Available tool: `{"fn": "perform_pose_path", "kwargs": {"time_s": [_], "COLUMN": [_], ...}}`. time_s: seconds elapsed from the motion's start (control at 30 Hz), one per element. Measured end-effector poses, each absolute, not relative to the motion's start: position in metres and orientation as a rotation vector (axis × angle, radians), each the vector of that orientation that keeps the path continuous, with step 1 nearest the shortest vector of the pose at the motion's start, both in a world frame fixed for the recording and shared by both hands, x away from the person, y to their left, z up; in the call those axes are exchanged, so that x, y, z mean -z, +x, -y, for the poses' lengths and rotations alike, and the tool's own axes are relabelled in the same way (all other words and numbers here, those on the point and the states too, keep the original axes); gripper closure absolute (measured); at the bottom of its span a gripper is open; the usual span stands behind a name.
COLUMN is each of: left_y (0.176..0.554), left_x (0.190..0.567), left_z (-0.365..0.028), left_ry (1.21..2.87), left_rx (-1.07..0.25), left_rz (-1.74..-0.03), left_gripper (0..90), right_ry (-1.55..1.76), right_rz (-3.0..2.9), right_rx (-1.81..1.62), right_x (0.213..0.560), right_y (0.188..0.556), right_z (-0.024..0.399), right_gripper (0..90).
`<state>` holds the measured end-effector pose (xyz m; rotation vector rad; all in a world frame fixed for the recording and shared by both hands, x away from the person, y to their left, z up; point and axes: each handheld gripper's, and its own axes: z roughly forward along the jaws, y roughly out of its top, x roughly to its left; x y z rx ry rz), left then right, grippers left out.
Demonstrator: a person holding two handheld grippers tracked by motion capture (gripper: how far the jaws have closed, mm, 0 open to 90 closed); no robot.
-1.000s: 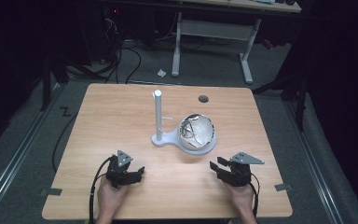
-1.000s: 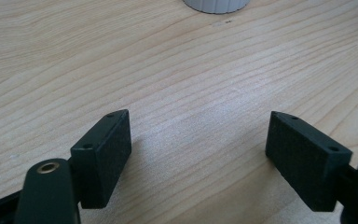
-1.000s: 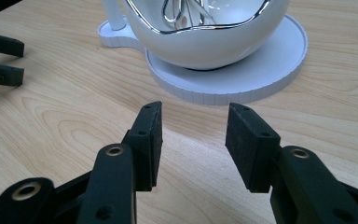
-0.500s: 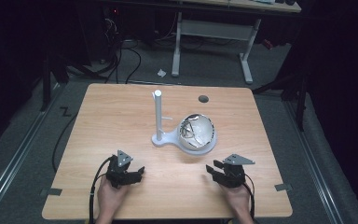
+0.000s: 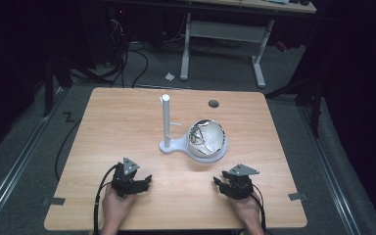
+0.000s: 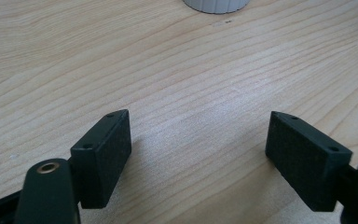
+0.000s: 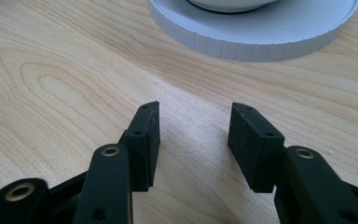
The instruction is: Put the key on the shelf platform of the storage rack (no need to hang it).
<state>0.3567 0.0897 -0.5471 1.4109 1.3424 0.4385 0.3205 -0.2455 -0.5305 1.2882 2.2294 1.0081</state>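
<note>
Item: white stand (image 5: 174,145), sitting on the wooden table (image 5: 122,122) past its middle. Upright post (image 5: 166,120) rising from the stand's left end; round dish end carrying a bowl (image 5: 206,138).

Contents: bowl is lying tipped toward the camera in the high view, pale inside with dark markings; whether anything is lying in it cannot be told.

Item: left gripper (image 5: 136,183), resting near the table's front edge at left, well apart from the stand. Jaws are standing wide apart in the left gripper view (image 6: 198,154), holding nothing, bare wood between the pads.

Item: right gripper (image 5: 223,185), resting near the front edge at right, below the bowl in the picture. Jaws have just been opening; they are standing partly apart in the right gripper view (image 7: 194,140), nothing between them.

View notes: high view is giving the post and the bowl's interior. Right gripper view is giving the ribbed side wall of the stand's dish (image 7: 242,44) close up; left gripper view is catching a slice of that white base (image 6: 216,5).
</note>
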Motion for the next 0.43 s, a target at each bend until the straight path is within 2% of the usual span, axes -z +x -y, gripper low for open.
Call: {"fn": "perform_pose_path", "kwargs": {"time_s": [0.13, 0.43], "left_y": [0.3565, 0.3566], "left_x": [0.5472, 0.5472], "left_z": [-0.0896, -0.0897], "left_ry": [1.412, 1.412], "left_rx": [-0.439, -0.438], "left_rz": [-1.342, -1.342], "left_gripper": [22.8, 22.7], "right_ry": [1.239, 1.212], "right_rz": [-2.251, -2.261], "right_rx": [-0.98, -0.965], "right_x": [0.5308, 0.5311], "right_y": [0.3191, 0.3185], "right_z": [0.2418, 0.2398], "right_gripper": [46.5, 45.5]}}
